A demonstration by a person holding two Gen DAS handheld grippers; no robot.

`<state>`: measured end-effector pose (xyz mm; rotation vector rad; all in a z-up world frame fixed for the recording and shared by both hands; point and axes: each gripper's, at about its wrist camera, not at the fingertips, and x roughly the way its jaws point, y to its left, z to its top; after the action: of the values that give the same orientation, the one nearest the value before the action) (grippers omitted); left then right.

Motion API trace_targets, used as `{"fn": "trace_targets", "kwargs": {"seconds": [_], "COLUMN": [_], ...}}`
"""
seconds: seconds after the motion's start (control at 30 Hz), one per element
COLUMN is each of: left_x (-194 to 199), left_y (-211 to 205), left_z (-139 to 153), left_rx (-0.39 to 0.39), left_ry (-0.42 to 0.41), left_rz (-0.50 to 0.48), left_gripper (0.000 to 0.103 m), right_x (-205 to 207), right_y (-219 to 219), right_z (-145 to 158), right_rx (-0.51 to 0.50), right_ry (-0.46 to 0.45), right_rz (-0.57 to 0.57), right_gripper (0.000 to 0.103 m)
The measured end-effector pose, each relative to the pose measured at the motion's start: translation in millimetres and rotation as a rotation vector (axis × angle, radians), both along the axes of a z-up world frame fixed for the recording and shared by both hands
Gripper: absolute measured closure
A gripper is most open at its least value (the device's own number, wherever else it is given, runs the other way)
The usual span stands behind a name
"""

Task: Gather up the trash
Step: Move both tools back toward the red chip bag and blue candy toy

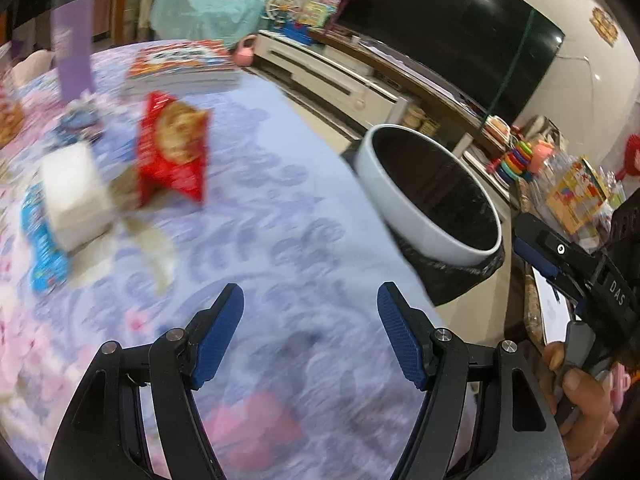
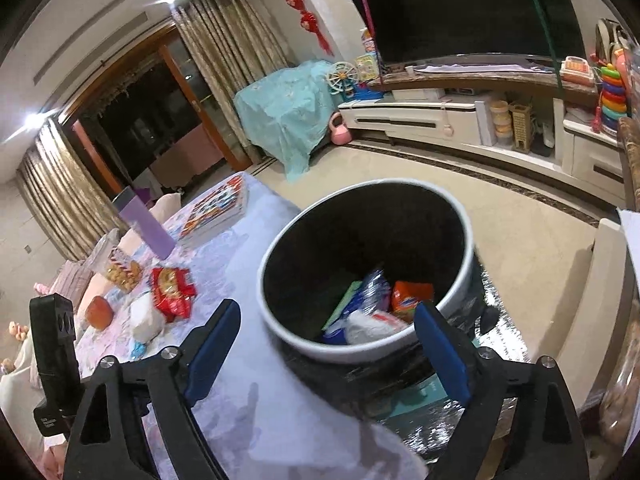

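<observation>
Both pairs of blue-padded fingers stand spread wide with nothing between them. From where I stand, the right gripper [image 2: 326,344] hangs just over the near rim of the trash bin [image 2: 464,216], which sits beside the table edge with a black liner; ahead of and below its fingers, on the bin's floor, lie an orange packet [image 2: 412,294], a crinkled blue-and-white wrapper [image 2: 376,286] and a white wad [image 2: 374,326].

The left gripper [image 1: 310,334] points down at the patterned tablecloth [image 1: 280,184], and its view is smeared. What is left to gather lies well ahead of its fingers and off to their left: a red snack bag [image 1: 174,148], and nearer on that side a white crumpled lump [image 1: 76,196] resting on a blue wrapper [image 1: 42,240]. The bin's rim is off to the right of those fingers.

What worries me: the red bag looks thin and slick, so a pinch taken in haste could catch only a corner and let it slide out on the way to the bin. The white lump sits on the blue wrapper, so a grab could take one and drag the other off the cloth. The tall purple bottle [image 1: 74,56] behind the litter might be knocked by a broad reach.
</observation>
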<state>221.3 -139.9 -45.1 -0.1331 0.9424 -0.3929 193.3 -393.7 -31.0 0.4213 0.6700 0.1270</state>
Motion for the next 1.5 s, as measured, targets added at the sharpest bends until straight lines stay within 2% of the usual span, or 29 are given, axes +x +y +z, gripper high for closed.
{"fn": "trace_targets", "kwargs": {"seconds": [0.7,1.2,1.5], "left_x": [-34.6,-31.1,-18.5], "left_y": [127.1,162.4,166.9], "left_z": [-8.7,-17.5,-22.8], "left_rx": [-0.038,-0.037,-0.028], "left_ry": [0.001,0.018,0.033], "left_rz": [0.246,0.33,0.337], "left_gripper": [0.032,0.032,0.031], "right_x": [-15.1,0.2,14.0], "right_y": [101.4,150.2,167.7], "right_z": [-11.1,-21.8,-30.5], "right_rx": [-0.01,-0.015,-0.008], "right_ry": [0.012,0.042,0.065], "right_rz": [0.181,0.282,0.318], "right_gripper": [0.009,0.009,0.009]}}
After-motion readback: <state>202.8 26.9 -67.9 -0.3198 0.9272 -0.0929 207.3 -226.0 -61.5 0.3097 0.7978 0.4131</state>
